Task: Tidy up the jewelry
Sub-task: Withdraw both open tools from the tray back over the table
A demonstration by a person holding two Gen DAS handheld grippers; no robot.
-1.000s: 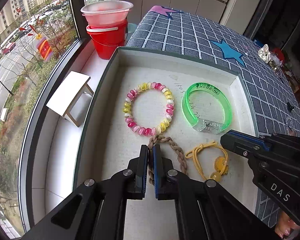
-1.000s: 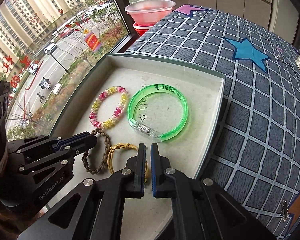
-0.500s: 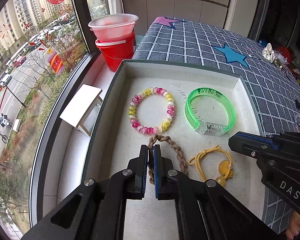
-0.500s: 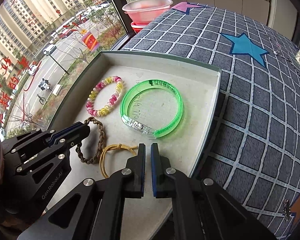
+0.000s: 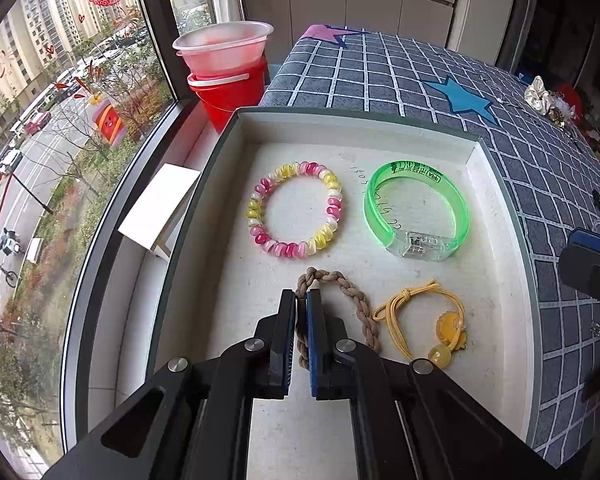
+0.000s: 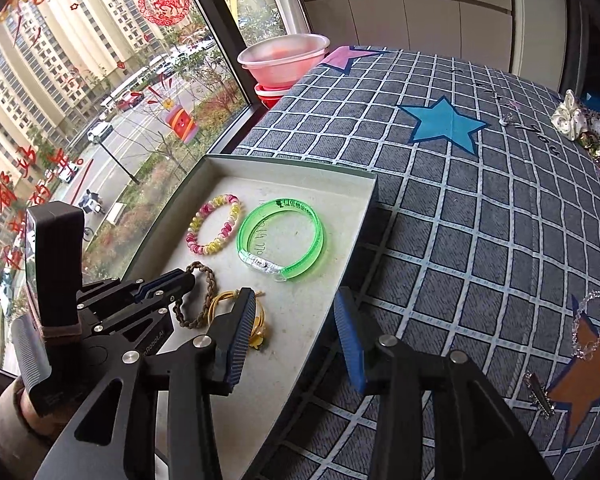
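A shallow grey tray (image 5: 236, 148) holds a pink-and-yellow bead bracelet (image 5: 296, 210), a green plastic bangle (image 5: 416, 210), a brown braided band (image 5: 340, 304) and a yellow elastic tie with a charm (image 5: 424, 324). My left gripper (image 5: 301, 304) is shut on the braided band's left side, low over the tray floor; it also shows in the right wrist view (image 6: 188, 278). My right gripper (image 6: 296, 320) is open and empty above the tray's (image 6: 352, 248) near right rim; its tip shows in the left wrist view (image 5: 592, 268).
The tray sits on a grey checked cloth with stars (image 6: 460, 208). Loose jewelry lies on the cloth: a clear bead bracelet (image 6: 592, 324), a hair clip (image 6: 540, 396) and a heap at the far right (image 6: 580, 124). A red bucket with a bowl (image 5: 228, 76) stands by the window.
My right gripper has opened and pulled back and to the right, away from the yellow tie. My left gripper stays shut on the braided band.
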